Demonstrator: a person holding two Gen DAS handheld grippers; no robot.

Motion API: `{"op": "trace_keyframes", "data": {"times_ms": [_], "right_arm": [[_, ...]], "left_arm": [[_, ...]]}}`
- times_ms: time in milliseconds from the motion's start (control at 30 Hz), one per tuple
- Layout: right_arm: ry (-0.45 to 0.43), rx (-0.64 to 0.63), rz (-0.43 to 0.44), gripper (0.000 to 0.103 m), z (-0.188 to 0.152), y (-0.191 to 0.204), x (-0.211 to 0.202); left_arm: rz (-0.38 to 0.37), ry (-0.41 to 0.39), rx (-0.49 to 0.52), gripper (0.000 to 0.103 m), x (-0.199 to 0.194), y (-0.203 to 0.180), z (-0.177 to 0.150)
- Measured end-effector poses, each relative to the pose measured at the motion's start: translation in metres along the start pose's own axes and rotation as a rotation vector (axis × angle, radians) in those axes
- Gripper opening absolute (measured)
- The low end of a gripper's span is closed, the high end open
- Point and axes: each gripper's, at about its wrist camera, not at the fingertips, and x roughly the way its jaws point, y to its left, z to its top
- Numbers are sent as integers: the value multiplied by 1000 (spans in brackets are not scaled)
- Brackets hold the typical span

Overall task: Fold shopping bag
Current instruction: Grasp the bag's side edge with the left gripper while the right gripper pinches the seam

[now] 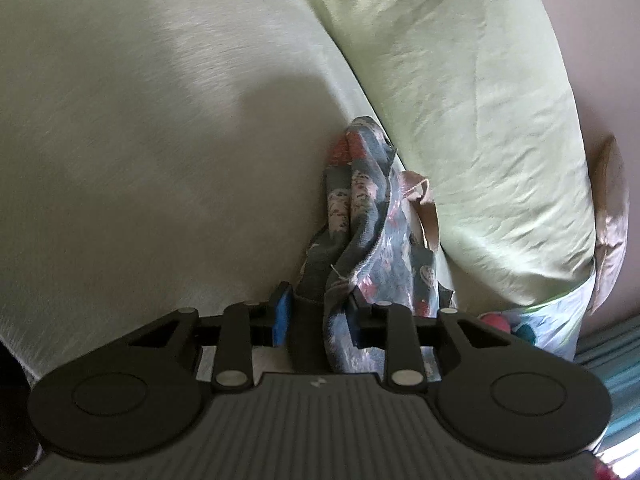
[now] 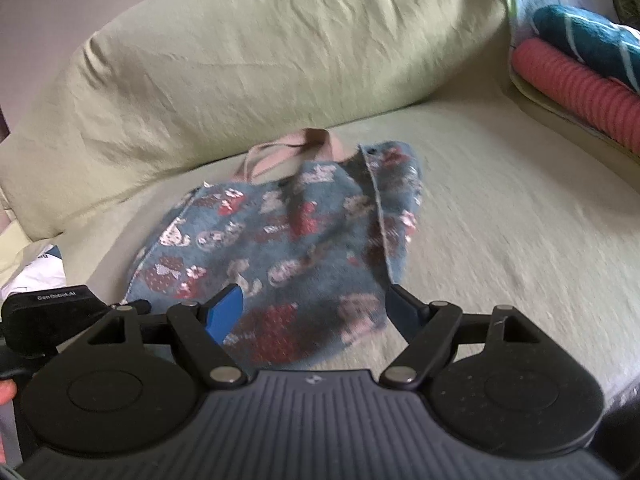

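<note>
While a pale green sofa [image 2: 500, 216] fills both views, its seat carries everything else and its back cushion [image 2: 260, 60] rises at 12 o'clock in the right wrist view. On the seat lies the shopping bag [image 2: 280, 240], a blue-grey cloth bag printed with red and pink figures, slumped flat near the centre with one side flap turned up at 2 o'clock. Its pinkish-brown handle [image 2: 288, 148] loops at the bag's 12 o'clock edge, close to the base of the cushion. At 2 o'clock in that view a folded blanket [image 2: 576, 84] with a red ribbed band and teal patches sits on the sofa, well apart from the bag. The right gripper [image 2: 316, 308] hangs just over the bag's near edge, its jaws spread wide with the cloth showing between them; whether they touch it is unclear. The left gripper [image 1: 318, 316] has its jaws drawn in on a bunched fold of the shopping bag [image 1: 360, 208], which rises toward 12 o'clock between seat and cushion.
</note>
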Motion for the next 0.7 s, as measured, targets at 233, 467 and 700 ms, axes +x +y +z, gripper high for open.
{"op": "trace_keyframes", "data": {"times_ms": [233, 467, 700], "right_arm": [[129, -34, 7, 19, -5, 0, 39], [120, 7, 33, 19, -6, -10, 39], [136, 145, 86, 19, -5, -27, 39]], "left_arm": [[-25, -1, 76, 30, 1, 1, 0], [-49, -18, 10, 29, 5, 3, 3], [50, -110, 522, 20, -4, -72, -16]]}}
